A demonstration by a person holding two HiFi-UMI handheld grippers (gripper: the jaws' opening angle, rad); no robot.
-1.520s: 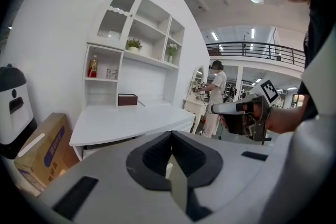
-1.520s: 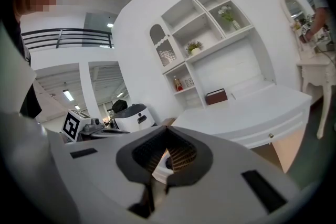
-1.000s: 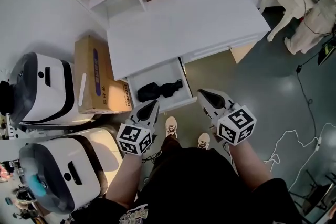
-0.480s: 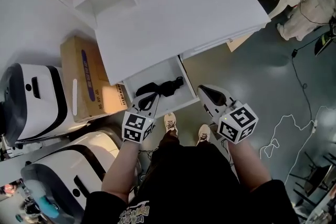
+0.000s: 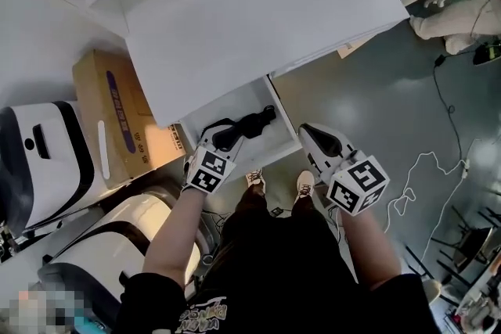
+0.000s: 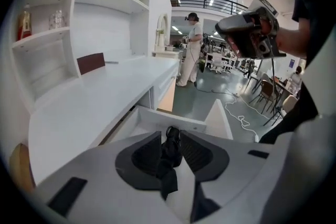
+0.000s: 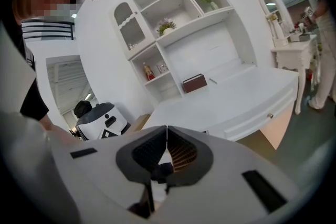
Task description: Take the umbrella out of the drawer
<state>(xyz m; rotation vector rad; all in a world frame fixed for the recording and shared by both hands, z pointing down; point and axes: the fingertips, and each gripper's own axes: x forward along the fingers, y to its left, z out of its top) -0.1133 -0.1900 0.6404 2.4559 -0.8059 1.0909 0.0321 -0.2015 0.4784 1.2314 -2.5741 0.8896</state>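
As it lies along the one open drawer (image 5: 235,99) under the white worktop (image 5: 258,19), the single umbrella (image 5: 244,127) is a black, folded bundle of crumpled cloth. There are two tools. The left tool (image 6: 171,138), over the drawer, has just been opening, with the umbrella in its gap, ungripped. The right tool (image 5: 311,138), beside the drawer, is closed.
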